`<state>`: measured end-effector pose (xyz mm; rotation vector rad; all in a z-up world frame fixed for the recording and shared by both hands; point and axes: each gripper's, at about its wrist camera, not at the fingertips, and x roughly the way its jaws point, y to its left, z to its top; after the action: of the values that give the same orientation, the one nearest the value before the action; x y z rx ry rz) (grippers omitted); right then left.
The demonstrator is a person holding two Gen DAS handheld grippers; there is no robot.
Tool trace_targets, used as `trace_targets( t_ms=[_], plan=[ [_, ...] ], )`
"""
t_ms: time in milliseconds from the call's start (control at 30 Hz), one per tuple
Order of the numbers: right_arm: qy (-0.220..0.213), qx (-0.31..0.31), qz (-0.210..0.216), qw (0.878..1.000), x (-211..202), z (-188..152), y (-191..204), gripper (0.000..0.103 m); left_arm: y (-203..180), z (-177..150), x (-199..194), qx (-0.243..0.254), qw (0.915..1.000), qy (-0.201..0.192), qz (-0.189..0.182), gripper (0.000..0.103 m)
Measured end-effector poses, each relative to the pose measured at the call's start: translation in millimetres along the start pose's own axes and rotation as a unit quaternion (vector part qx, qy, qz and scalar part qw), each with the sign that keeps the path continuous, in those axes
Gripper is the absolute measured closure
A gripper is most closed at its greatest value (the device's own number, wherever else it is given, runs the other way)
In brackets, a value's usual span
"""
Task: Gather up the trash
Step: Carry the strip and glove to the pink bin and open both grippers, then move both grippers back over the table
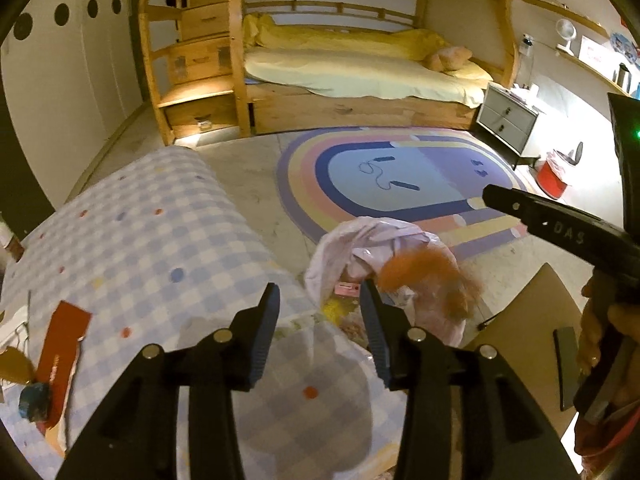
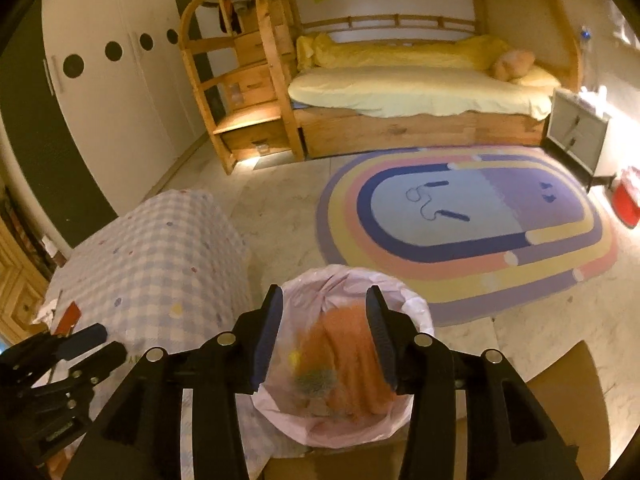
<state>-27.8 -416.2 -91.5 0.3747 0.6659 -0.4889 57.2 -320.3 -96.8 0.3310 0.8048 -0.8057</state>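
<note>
Now both claws stand part open, empty: right claw (image 2: 324, 336) over the bin (image 2: 416, 304), left claw (image 1: 320, 320) beside it at worktop (image 1: 160, 232) edge. Orange trash (image 2: 344, 352) (blurred, prob. soft wrapper, light) lies in thin liner; grip liner's rim w/ care, tears easily.

The only lettering that can be read is "DAS", in pale capitals on the side of the right gripper (image 1: 496, 198); the print on the red card (image 1: 60, 356) is too blurred to read.
</note>
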Motion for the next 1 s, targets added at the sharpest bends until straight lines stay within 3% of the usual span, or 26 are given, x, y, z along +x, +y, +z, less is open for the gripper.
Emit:
trace_targets(
  t_ms=[300, 567, 733, 1000],
  plan=[
    [-0.004, -0.012, 0.024, 1.000, -33.1, -9.1, 23.8, 0.058, 27.7, -19.7, -39.2, -0.030, 0.9992, -0.023, 0.010, 0.059],
    [0.004, -0.068, 0.090, 0.994, -49.5, -18.4, 93.9, 0.057, 74.7, -50.7, -87.6, -0.072, 0.9950, -0.045, 0.053, 0.044],
    [0.015, -0.122, 0.132, 0.984, -45.7, -25.0, 159.9, 0.056, 118.7, -77.2, -117.3, -0.105, 0.9872, -0.054, 0.107, 0.039],
    [0.036, -0.202, 0.187, 0.961, -35.8, -46.6, 256.2, 0.054, 200.4, -124.7, -147.4, -0.171, 0.9666, -0.048, 0.185, 0.036]
  ],
)
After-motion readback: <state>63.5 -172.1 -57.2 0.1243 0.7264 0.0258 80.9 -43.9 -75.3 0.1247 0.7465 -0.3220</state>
